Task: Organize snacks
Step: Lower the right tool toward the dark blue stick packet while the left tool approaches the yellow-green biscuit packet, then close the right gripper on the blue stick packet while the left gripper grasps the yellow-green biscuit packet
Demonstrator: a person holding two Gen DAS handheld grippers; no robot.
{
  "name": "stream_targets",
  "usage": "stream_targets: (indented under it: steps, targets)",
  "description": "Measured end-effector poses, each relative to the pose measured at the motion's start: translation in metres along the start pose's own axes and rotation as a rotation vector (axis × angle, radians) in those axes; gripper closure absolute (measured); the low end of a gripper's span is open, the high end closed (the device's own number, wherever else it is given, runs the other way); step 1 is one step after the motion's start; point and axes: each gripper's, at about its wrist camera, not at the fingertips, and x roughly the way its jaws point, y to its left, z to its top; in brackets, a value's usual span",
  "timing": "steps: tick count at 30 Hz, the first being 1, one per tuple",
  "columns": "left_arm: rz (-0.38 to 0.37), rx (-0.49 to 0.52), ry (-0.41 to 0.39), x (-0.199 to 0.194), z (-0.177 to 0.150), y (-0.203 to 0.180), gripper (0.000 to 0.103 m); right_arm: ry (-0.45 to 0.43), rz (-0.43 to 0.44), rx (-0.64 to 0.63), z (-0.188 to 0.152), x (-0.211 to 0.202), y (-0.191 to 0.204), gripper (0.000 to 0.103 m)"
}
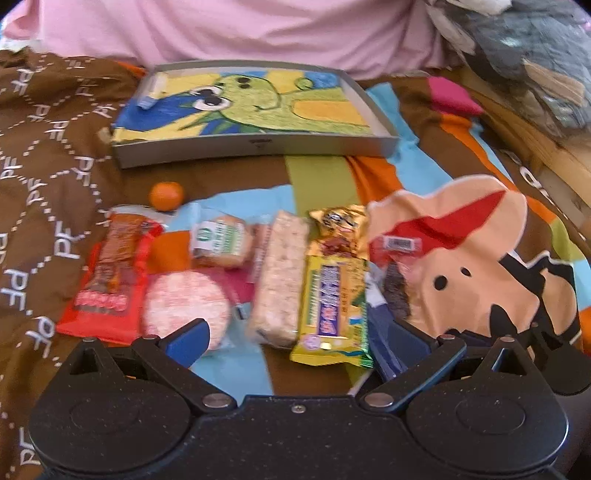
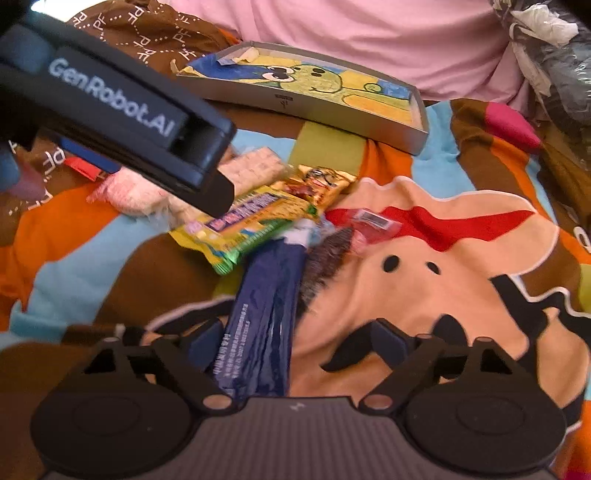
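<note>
Several snacks lie in a row on the patterned blanket: a red packet (image 1: 107, 280), a round pink cracker (image 1: 184, 302), a pale rice bar (image 1: 280, 277), a yellow bar (image 1: 336, 295) and a gold packet (image 1: 340, 225). My left gripper (image 1: 286, 341) hovers open just before the rice bar and yellow bar. In the right wrist view a dark blue packet (image 2: 262, 314) lies between the fingers of my open right gripper (image 2: 295, 345), close to the left finger. A dark snack with a red label (image 2: 332, 254) lies beside it. The grey tray (image 1: 258, 146) with a cartoon picture sits behind.
A small orange fruit (image 1: 166, 195) sits behind the red packet, and a small bun packet (image 1: 221, 240) lies beside it. One pale wrapper (image 1: 151, 92) lies in the tray's far left corner. Pink bedding (image 1: 240, 29) backs the tray. The left gripper's body (image 2: 129, 122) crosses the right view.
</note>
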Motion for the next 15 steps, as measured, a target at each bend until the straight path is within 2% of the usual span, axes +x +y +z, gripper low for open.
stream_targets:
  steps: [5,10,15]
  targets:
    - [-0.007,0.025,0.072,0.020,0.001,-0.008,0.001,0.014,0.015,-0.001,-0.002,-0.001,-0.005,0.020]
    - [0.000,0.016,0.107,0.036,0.004,-0.011,0.001,0.006,0.072,-0.021,-0.002,0.001,0.000,0.019]
    - [0.005,0.026,0.135,0.045,0.005,-0.012,0.007,-0.003,0.096,-0.011,-0.002,0.004,-0.002,0.021]
